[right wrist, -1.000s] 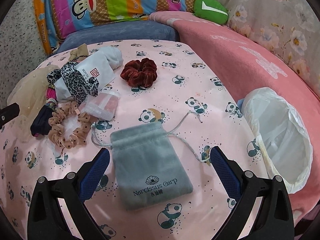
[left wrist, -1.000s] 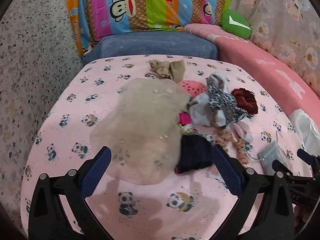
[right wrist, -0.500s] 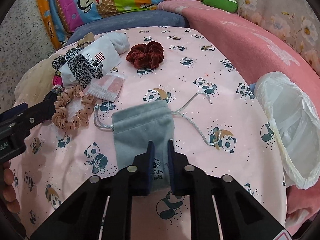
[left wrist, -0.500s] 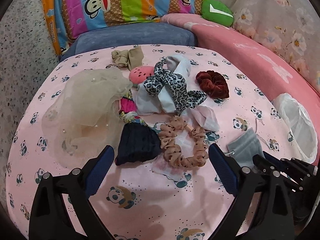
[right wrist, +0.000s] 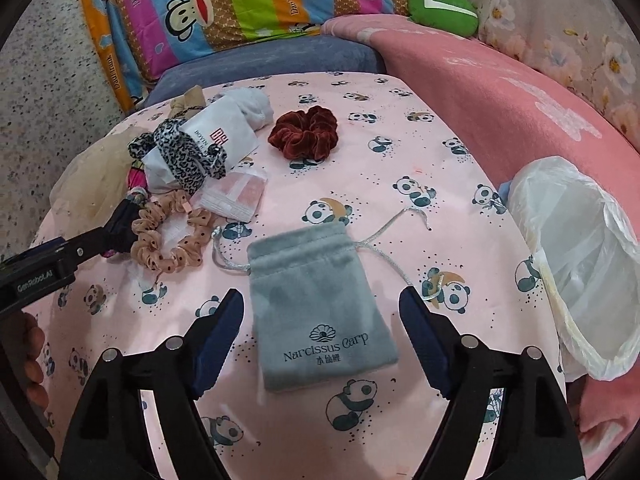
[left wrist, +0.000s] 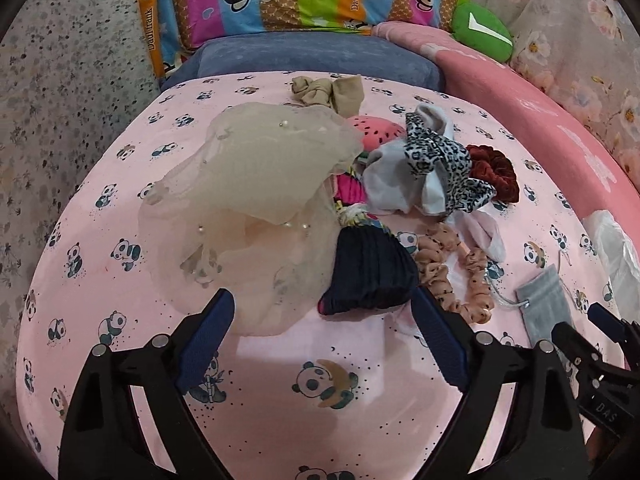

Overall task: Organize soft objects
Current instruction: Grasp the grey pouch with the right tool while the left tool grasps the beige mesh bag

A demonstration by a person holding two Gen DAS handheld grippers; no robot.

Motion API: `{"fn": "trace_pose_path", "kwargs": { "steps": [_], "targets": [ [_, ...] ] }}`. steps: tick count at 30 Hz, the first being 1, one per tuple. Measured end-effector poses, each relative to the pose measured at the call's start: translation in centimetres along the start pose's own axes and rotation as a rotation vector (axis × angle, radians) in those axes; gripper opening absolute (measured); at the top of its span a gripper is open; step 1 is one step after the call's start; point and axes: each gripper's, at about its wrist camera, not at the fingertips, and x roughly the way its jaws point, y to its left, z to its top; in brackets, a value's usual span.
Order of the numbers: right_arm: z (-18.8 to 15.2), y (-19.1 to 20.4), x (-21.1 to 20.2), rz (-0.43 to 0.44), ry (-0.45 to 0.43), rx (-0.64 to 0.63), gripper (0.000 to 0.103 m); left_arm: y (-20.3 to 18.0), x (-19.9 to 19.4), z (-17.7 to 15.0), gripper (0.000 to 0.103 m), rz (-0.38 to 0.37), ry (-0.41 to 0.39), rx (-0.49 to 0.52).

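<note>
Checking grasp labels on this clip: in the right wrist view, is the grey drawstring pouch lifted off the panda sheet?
No: the grey drawstring pouch lies flat on the panda sheet, untouched.

Panda-print bed point(right wrist: 400, 152), grey pouch point(right wrist: 320, 312), scrunchies point(right wrist: 304, 132)

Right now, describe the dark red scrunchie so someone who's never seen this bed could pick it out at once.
Start at the pink panda-print sheet. Near its far edge, toward the blue cushion, lies the dark red scrunchie, just right of the white pouch with red lettering. It is a velvety maroon ring lying by itself, unlike the peach dotted scrunchie in the clutter.
</note>
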Motion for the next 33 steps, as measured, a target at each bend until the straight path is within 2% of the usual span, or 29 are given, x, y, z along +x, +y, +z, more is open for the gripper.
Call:
{"fn": "trace_pose_path", "kwargs": {
  "steps": [5, 6, 8, 9, 13, 14, 15, 17, 18, 24, 33],
  "targets": [
    [-0.6, 1.1, 1.3, 0.007, 0.054, -0.039, 0.078, -0.1, 0.9, 0.6, 0.086, -0.024, 0.011, -0.001],
    [-0.7, 1.3, 1.6, 0.007, 0.067, -0.043, 0.075, -0.4, 1.1, 0.7, 0.086, -0.027, 0.01, 0.007],
    [-0.8, 1.3, 2.0, -0.006, 0.07, -0.045, 0.061, -0.9, 1.3, 0.8, 0.081, -0.044, 0.007, 0.02],
    [-0.9, 1.3, 2.0, -0.013, 0.064, -0.052, 0.058, -1.2, 1.4, 0.8, 0.073, -0.06, 0.011, 0.025],
    [-0.6, 1.0, 1.9, -0.005, 0.06, -0.048, 0.032, -1.9, 2.0, 0.7, 0.046, -0.111, 0.044, 0.027],
    [-0.6, 0.9, 1.8, -0.003, 0.06, -0.048, 0.021, -2.0, 2.1, 0.6, 0.033, -0.117, 0.046, 0.027],
    [-0.5, 0.8, 1.8, -0.005, 0.06, -0.047, 0.016, -2.1, 2.0, 0.6, 0.024, -0.12, 0.048, 0.028],
    [-0.5, 0.5, 1.7, 0.003, 0.065, -0.037, 0.009, -2.2, 1.7, 0.7, 0.017, -0.12, 0.042, 0.024],
    [-0.4, 0.3, 1.6, 0.01, 0.065, -0.031, 0.008, -2.2, 1.4, 0.7, 0.014, -0.12, 0.036, 0.025],
    [0.3, -0.4, -0.8, 0.041, 0.006, 0.002, 0.003, -3.1, -2.4, 1.6, 0.011, -0.137, -0.03, 0.045],
    [2.0, -2.9, -5.8, 0.051, -0.123, 0.06, 0.003, -6.8, -9.3, 3.5, 0.008, -0.224, -0.15, 0.111]
  ]
}}
